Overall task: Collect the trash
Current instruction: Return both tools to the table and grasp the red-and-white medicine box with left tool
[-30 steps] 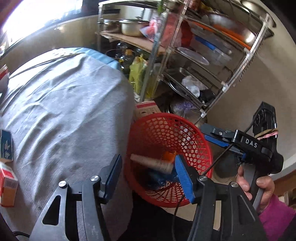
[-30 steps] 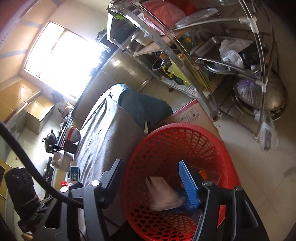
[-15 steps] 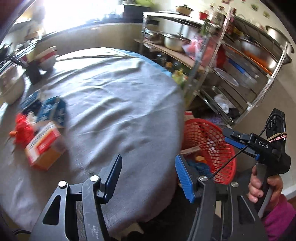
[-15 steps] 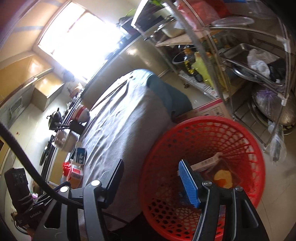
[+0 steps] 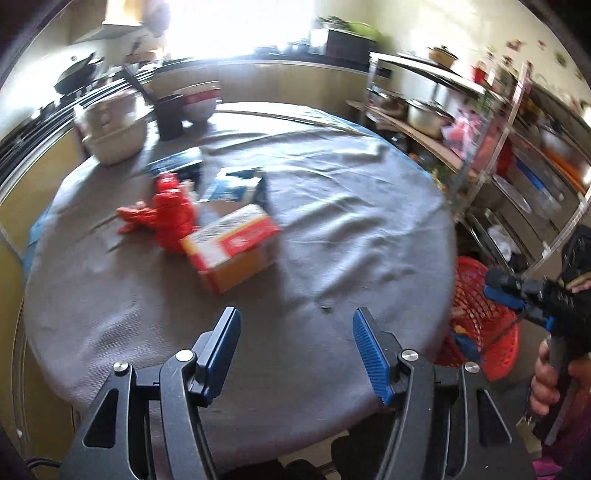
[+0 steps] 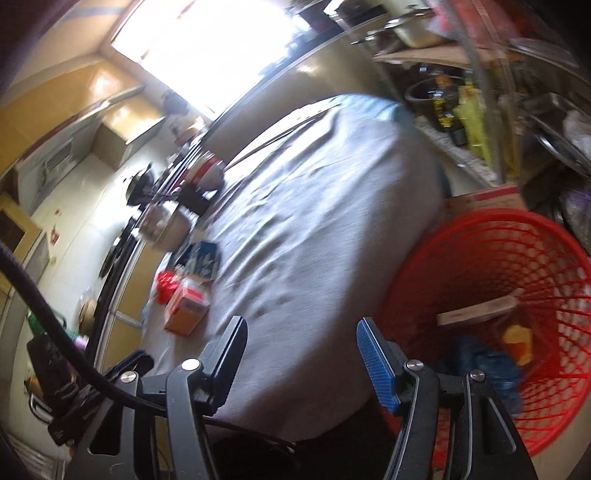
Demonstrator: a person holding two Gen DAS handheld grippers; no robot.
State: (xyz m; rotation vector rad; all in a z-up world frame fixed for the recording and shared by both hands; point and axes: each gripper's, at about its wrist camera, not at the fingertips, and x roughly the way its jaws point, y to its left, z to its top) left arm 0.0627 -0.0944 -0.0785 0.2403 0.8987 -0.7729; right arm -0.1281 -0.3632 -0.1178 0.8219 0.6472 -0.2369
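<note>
**Sunlit kitchen, round bench, steel rack**

A round bench (image 5: 351,236) under a wrinkled grey cloth (image 5: 332,206) fills the space ahead of the left tool. Beyond it, a bright window (image 5: 236,26) washes out the far wall, with a dark-topped counter (image 5: 295,61) running beneath. To the tool's right stands a metal shelving rack (image 5: 480,147) crowded with pots and pans. Off to the left, a stove (image 5: 44,110) carries a dark pan. From the right tool's view, yellow-tan cabinets (image 6: 122,136) hang up and to the left, and pale floor shows lower right, though blurred.
</note>
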